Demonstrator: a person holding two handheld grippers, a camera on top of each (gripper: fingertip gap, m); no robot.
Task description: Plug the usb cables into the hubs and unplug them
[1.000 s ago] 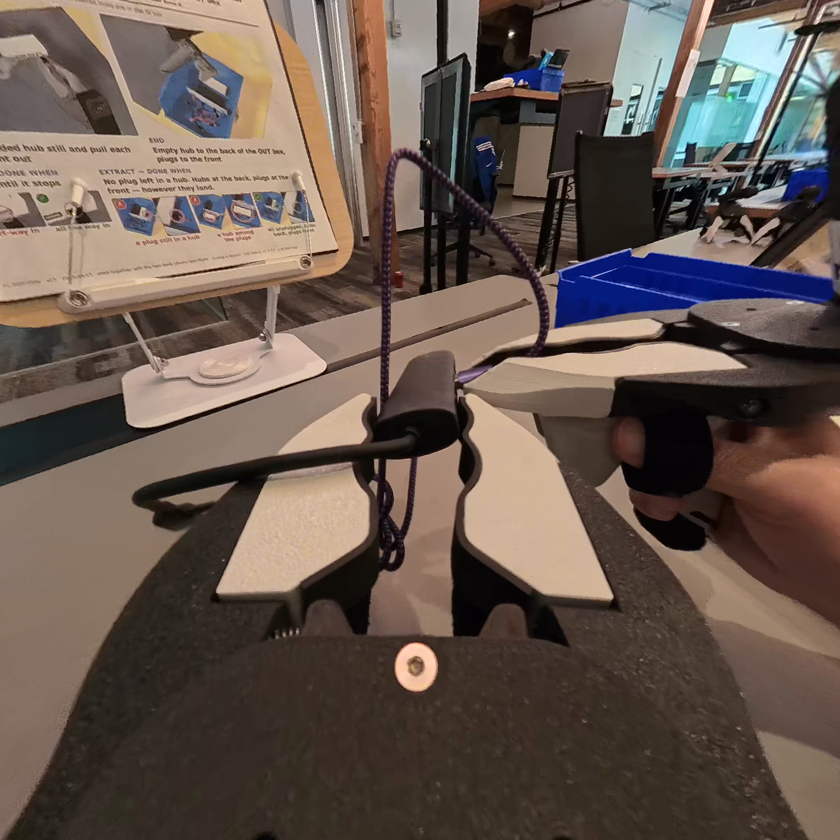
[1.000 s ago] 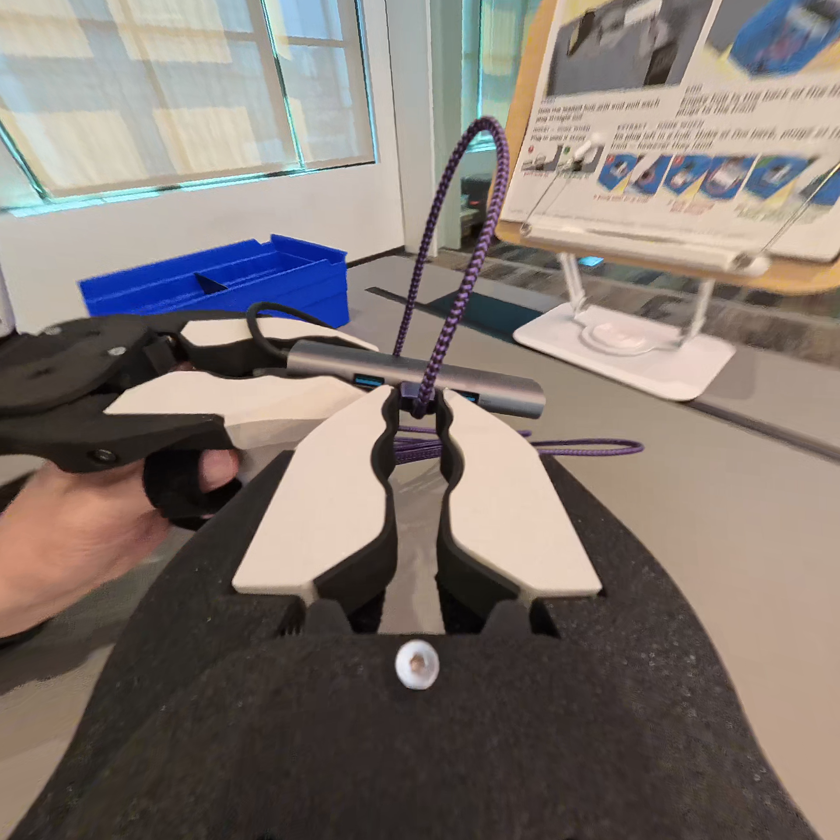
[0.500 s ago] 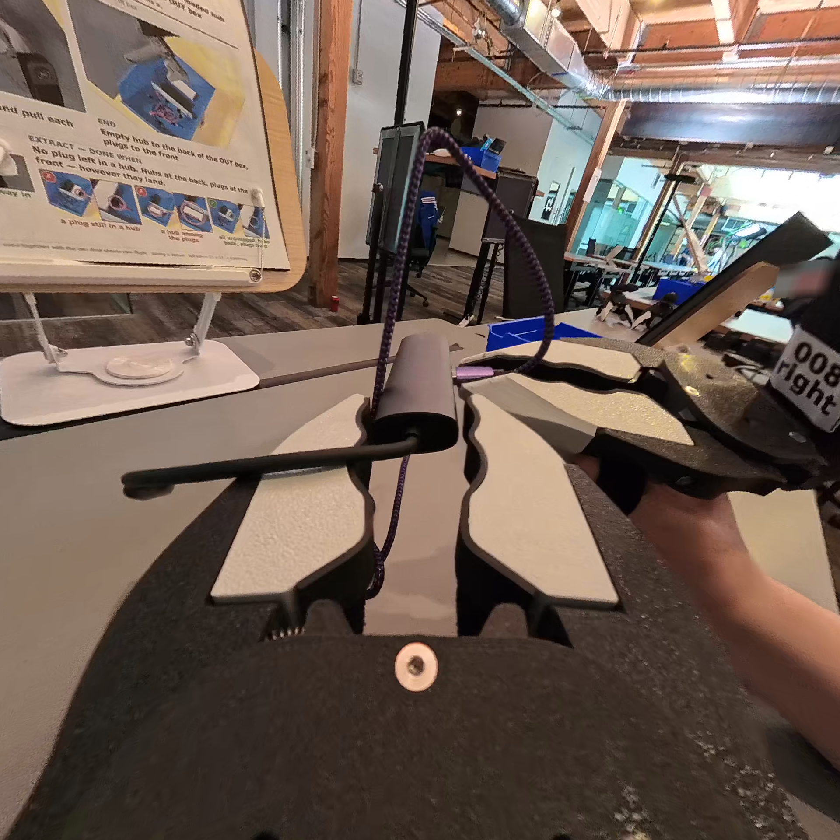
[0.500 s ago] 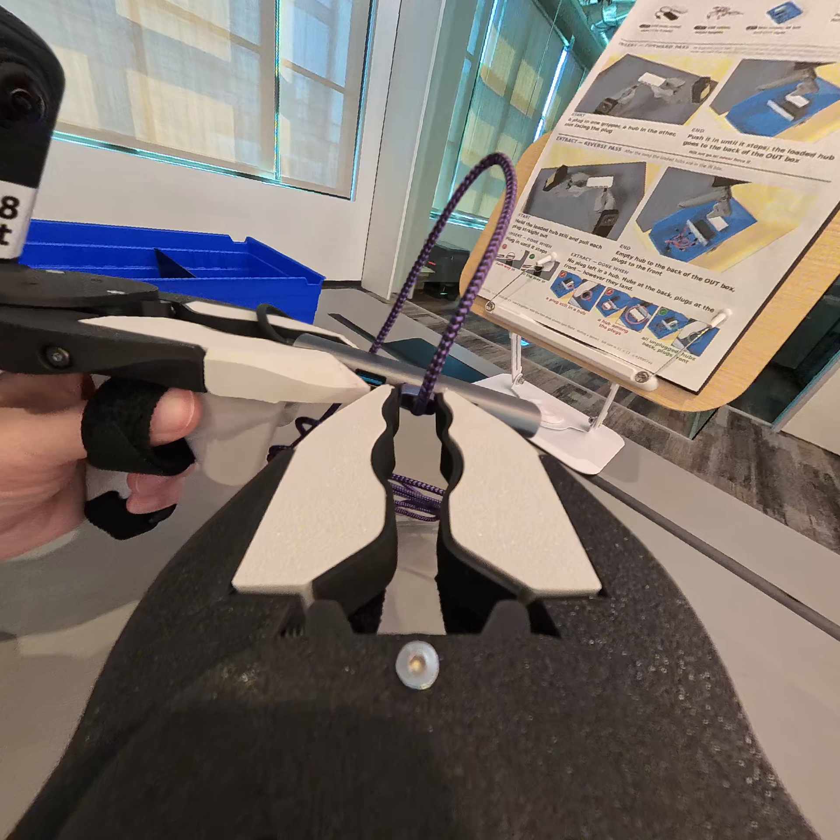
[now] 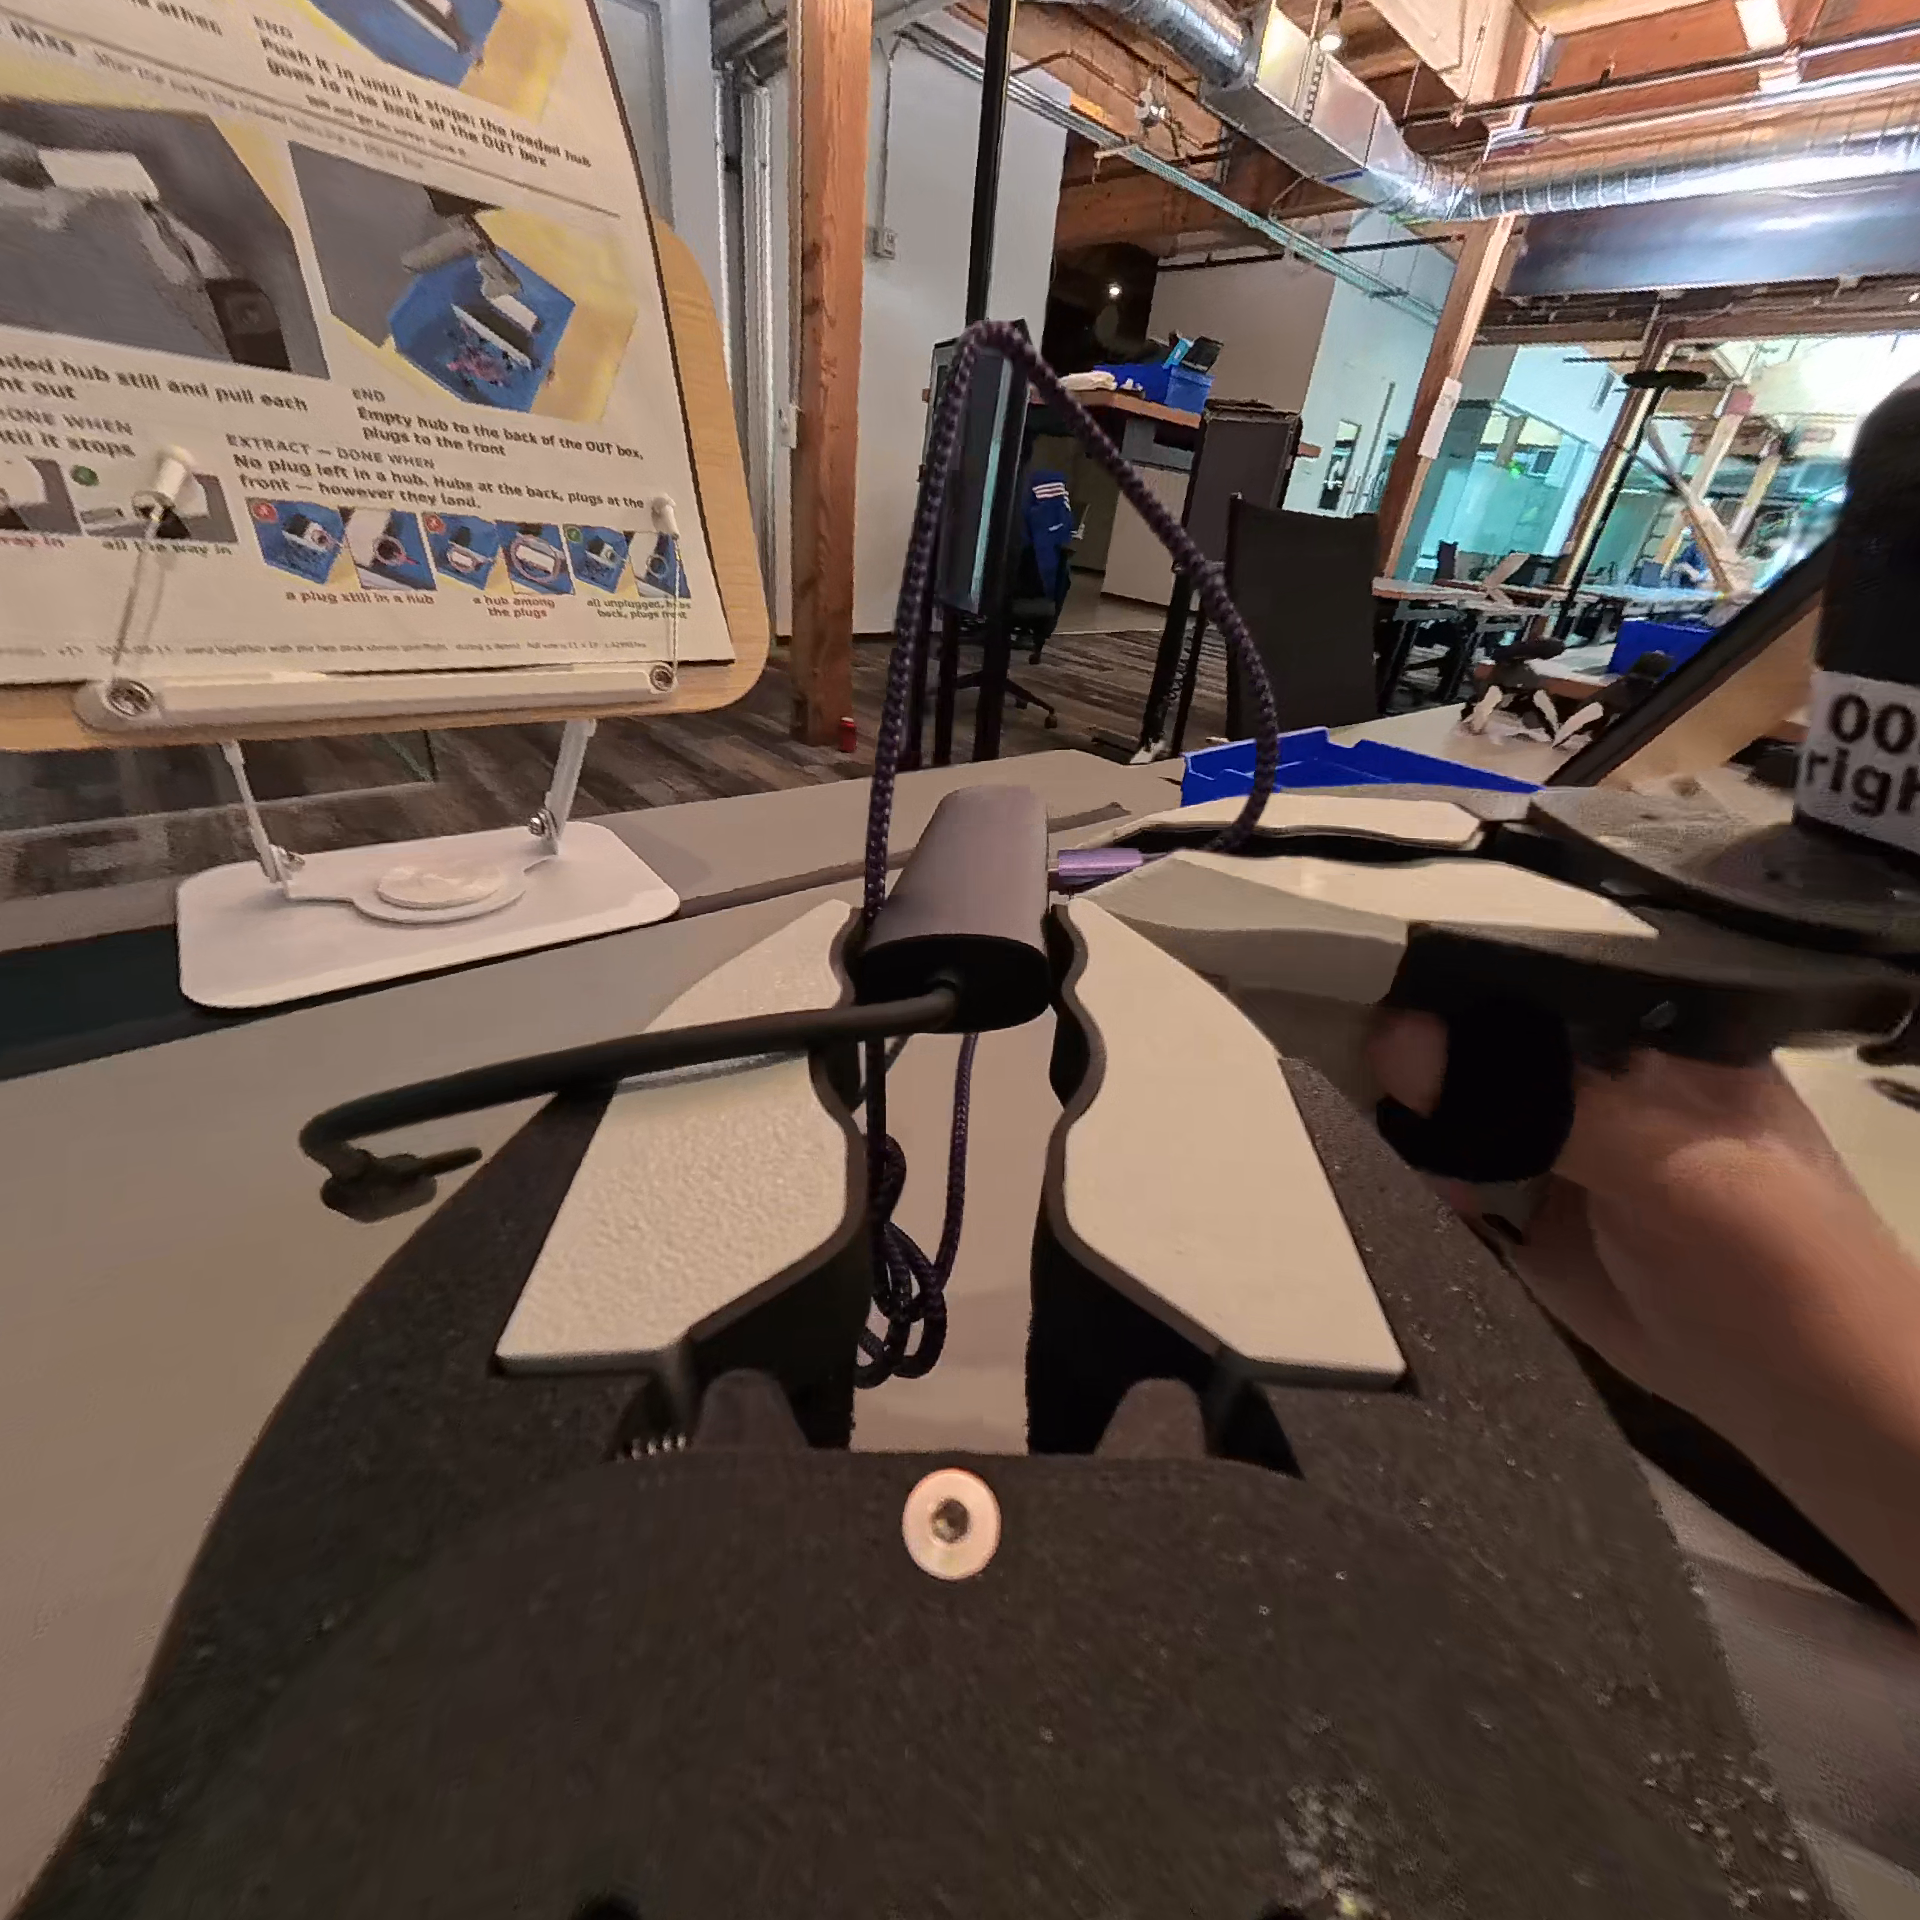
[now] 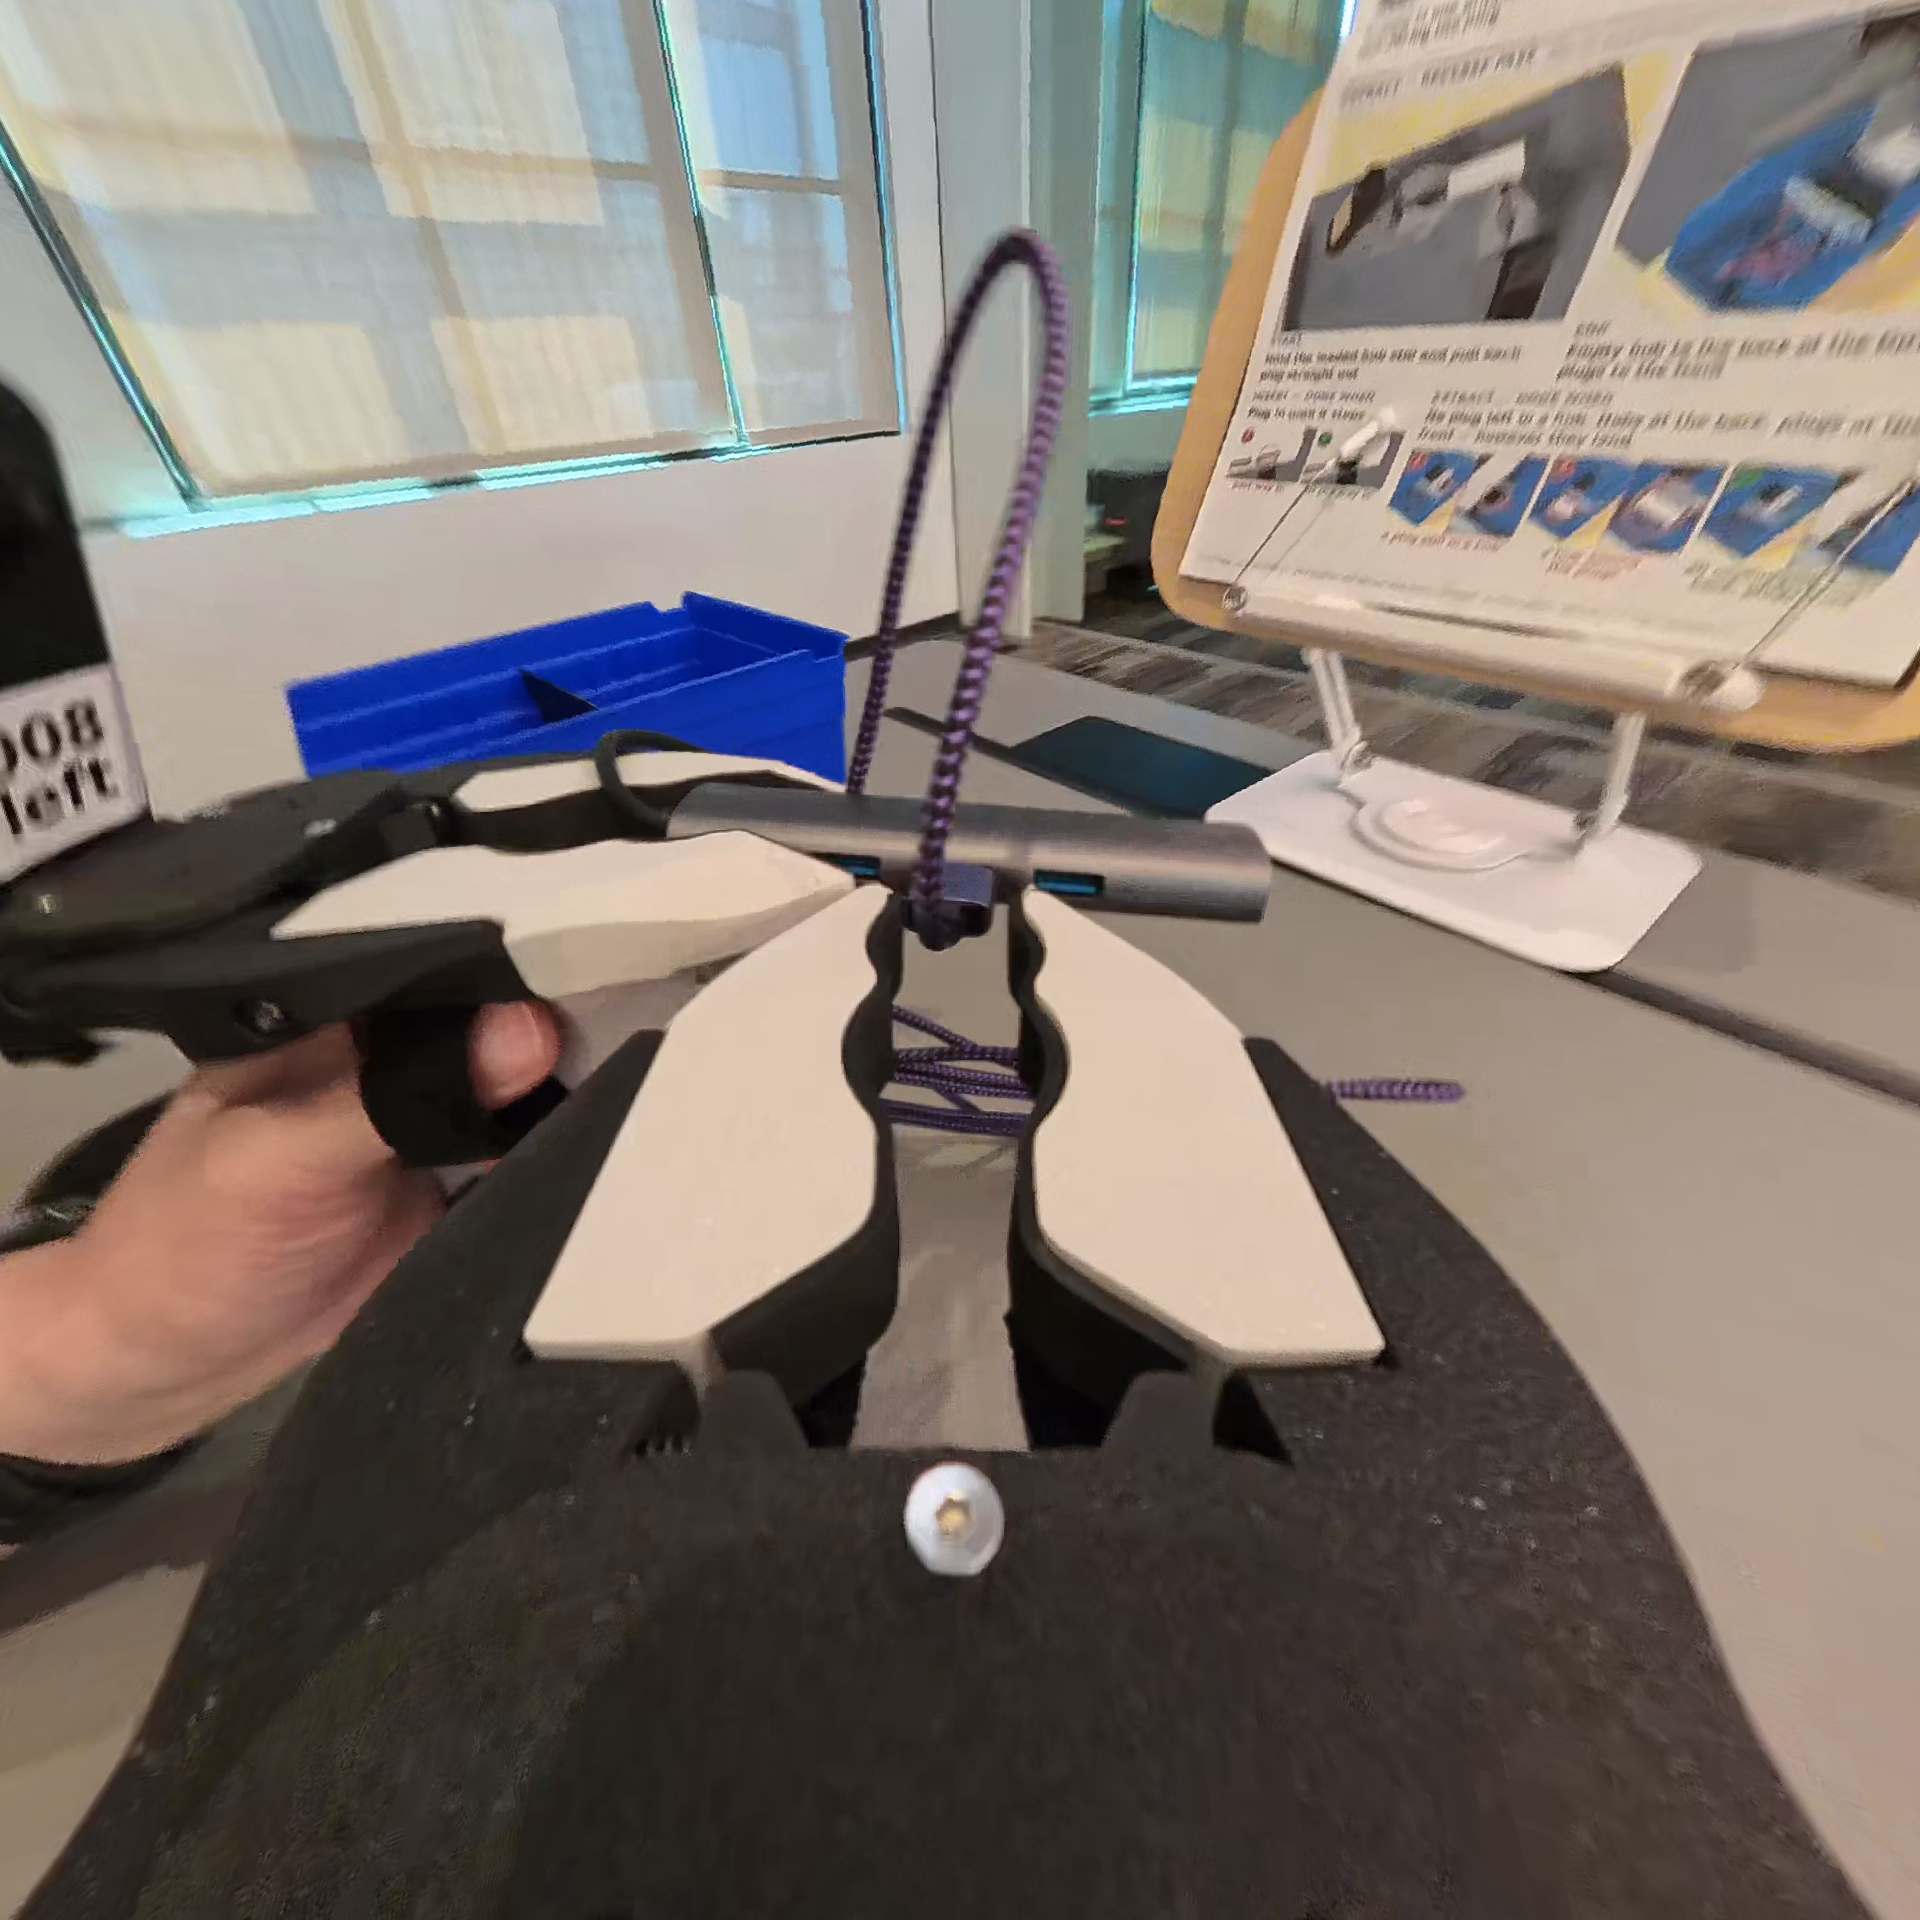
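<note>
Compared with half a second earlier, both views had tipped back down: the grey table (image 5: 156, 1299) filled more of the left wrist view, and the instruction board (image 6: 1579, 343) on its white stand sat larger and blurred at the right of the right wrist view. The grips were unchanged.

The left gripper (image 5: 951, 940) was clamped narrow on the near end of the dark grey hub (image 5: 961, 894), whose black lead (image 5: 623, 1060) curved off left. The right gripper (image 6: 951, 914) was pinched on the purple plug (image 6: 961, 888), seated in the hub's near side between two blue ports. The purple braided cable (image 6: 987, 468) arched up over the hub and dropped to a loose coil on the table beneath the fingers.

A blue bin (image 6: 582, 696) stood at the far left; bare table lay to the right.
</note>
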